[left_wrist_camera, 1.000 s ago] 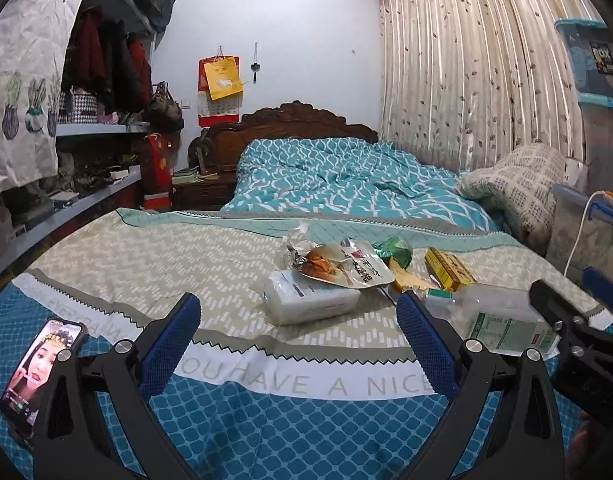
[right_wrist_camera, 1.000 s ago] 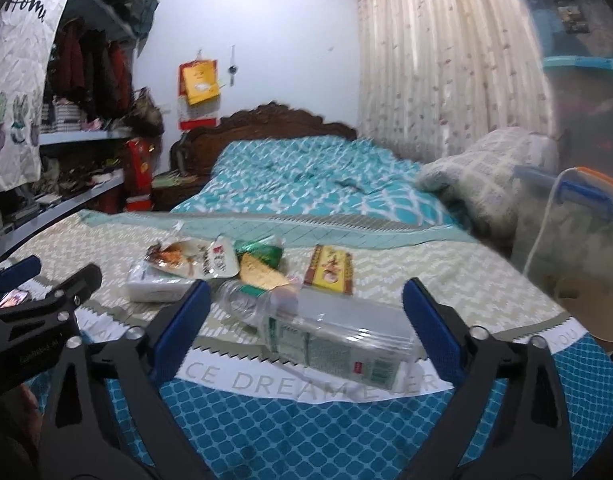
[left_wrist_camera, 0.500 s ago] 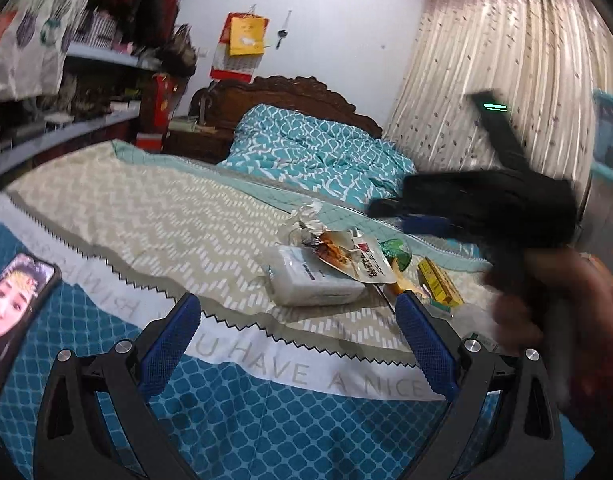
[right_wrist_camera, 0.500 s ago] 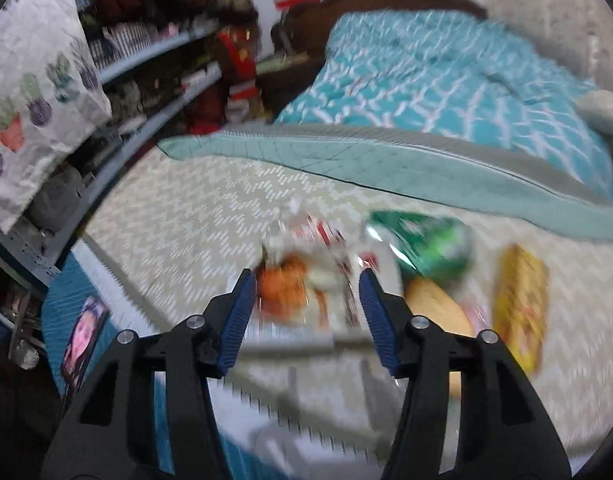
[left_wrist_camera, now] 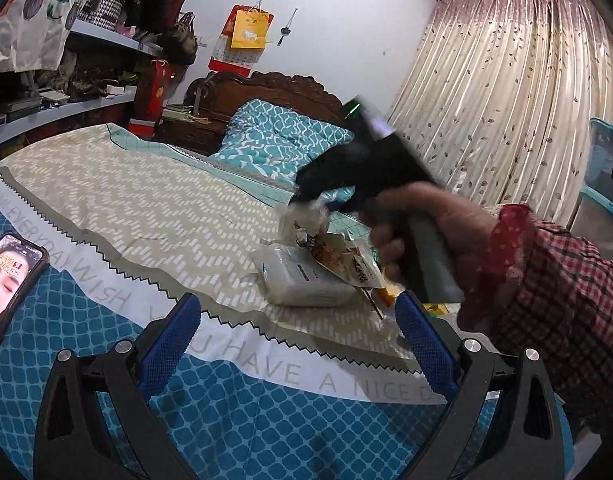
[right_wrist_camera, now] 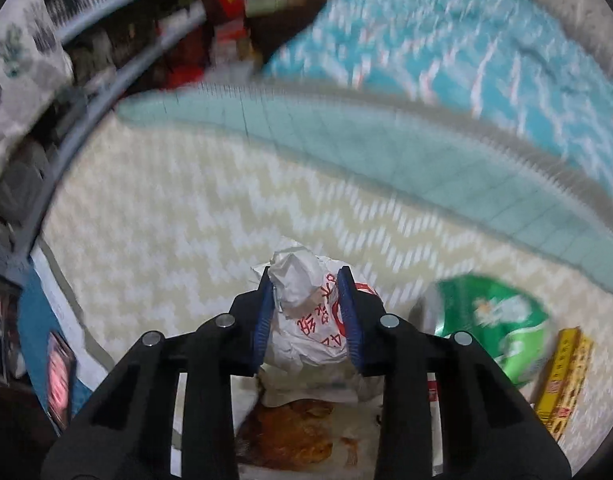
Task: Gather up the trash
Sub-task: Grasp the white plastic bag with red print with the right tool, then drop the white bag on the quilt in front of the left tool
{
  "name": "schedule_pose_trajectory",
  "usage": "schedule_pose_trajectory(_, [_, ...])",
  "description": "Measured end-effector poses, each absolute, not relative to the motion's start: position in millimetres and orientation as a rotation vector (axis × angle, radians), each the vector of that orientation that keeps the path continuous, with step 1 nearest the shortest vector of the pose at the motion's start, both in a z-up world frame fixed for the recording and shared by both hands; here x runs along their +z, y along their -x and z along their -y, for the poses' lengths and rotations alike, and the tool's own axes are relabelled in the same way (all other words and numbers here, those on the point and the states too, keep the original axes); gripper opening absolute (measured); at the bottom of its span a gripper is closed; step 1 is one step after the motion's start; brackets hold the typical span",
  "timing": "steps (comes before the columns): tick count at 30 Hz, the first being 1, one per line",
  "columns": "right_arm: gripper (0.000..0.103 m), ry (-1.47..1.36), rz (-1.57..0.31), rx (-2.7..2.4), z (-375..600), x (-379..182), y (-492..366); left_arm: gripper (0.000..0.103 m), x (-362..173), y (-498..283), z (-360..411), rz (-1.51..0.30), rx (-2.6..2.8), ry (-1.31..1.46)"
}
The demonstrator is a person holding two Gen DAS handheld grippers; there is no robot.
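At the far left a phone (left_wrist_camera: 10,276) lies on the teal part of the bed cover (left_wrist_camera: 146,216), and the left tool (left_wrist_camera: 302,344) hangs low over the near edge with its blue pads spread wide and nothing between them. Just beyond it, near the middle of the bed, sits the pile of trash: a white tissue pack (left_wrist_camera: 302,280) with a printed snack wrapper (left_wrist_camera: 346,260) on top. The right tool (right_wrist_camera: 306,312), gripped by a hand (left_wrist_camera: 422,236) in a red checked sleeve (left_wrist_camera: 554,304), points steeply down at a crumpled white bag (right_wrist_camera: 306,320) on that pile, its jaws closing around the bag's bunched top, while a green packet (right_wrist_camera: 494,320) and a yellow box (right_wrist_camera: 562,376) lie to the right.
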State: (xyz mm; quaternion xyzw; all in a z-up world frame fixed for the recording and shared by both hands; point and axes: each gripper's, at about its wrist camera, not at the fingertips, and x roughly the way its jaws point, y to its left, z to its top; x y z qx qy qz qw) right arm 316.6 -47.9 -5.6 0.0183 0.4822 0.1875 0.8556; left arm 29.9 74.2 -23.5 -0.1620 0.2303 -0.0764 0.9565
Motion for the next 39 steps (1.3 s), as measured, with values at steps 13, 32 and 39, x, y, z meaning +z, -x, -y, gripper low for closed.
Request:
schedule_pose_trajectory(13, [0.034, -0.209, -0.994, 0.551, 102.2, 29.8, -223.3, 0.093, -29.9, -37.0, -98.5, -0.529, -0.164, 0.432])
schedule_pose_trajectory(32, [0.053, -0.215, -1.116, 0.372, 203.1, -23.4, -241.7, 0.094, -33.4, -61.9, -65.6, -0.683, -0.295, 0.334])
schedule_pose_trajectory(39, [0.043, -0.263, -1.196, 0.378, 223.1, -47.9, -246.3, 0.094, -43.9, -66.0, -55.9, -0.723, -0.315, 0.294])
